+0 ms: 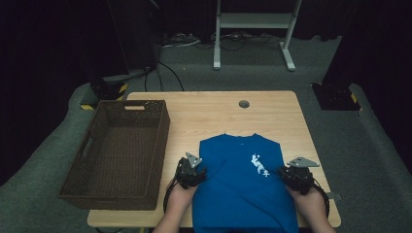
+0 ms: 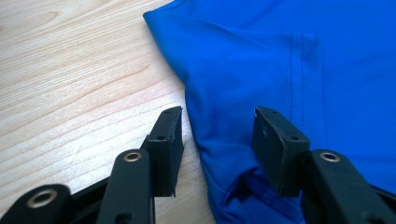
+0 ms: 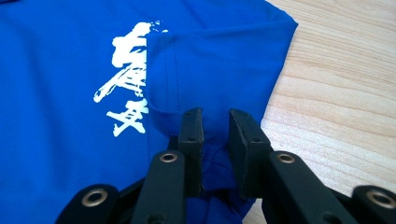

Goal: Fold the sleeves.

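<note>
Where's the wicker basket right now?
In the high view the wicker basket sits on the table's left side, just left of the blue shirt and the left gripper.

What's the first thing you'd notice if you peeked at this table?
A bright blue T-shirt with white lettering lies flat at the near edge of the wooden table. The left gripper and right gripper sit at its two sides. An empty brown wicker basket stands on the left.

Dim room – grey carpet (image 1: 374, 145), wooden table (image 1: 204, 114), white stand (image 1: 252, 22) behind
</note>
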`<action>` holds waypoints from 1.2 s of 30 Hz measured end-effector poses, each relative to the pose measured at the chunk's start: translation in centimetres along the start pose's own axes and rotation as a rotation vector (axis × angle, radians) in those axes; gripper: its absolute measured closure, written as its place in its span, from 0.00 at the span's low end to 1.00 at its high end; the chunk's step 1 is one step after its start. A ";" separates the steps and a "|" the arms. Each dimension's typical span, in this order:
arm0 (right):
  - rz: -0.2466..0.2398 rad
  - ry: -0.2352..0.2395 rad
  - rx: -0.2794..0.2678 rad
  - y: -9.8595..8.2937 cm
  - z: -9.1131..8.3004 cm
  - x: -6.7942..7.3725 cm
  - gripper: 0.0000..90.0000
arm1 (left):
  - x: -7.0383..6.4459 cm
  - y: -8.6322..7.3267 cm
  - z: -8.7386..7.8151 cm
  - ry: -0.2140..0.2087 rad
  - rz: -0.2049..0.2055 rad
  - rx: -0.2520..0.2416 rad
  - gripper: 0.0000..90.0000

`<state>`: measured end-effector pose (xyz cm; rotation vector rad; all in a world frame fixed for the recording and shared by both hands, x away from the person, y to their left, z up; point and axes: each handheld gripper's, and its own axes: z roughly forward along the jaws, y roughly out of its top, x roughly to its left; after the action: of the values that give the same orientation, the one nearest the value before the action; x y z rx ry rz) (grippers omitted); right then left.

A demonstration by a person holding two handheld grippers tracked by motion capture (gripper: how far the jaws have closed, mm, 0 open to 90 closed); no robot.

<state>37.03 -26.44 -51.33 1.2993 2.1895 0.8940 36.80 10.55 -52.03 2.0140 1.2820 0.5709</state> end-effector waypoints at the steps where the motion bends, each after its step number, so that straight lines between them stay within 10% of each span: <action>1: -0.001 0.002 0.000 0.0 0.0 0.0 0.83 | 0.1 0.0 0.1 -0.001 -0.011 0.005 0.55; 18: 0.029 0.013 0.009 -0.2 -0.1 -0.9 0.64 | 0.0 0.3 0.6 -0.010 -0.019 0.041 0.23; 36: 0.051 0.027 0.032 -2.1 -2.2 0.0 0.51 | -1.9 -1.5 -1.3 -0.030 0.003 0.049 0.17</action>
<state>34.30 -27.85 -51.31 1.3711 2.2086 0.9042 34.23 9.66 -52.24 2.0567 1.2867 0.5129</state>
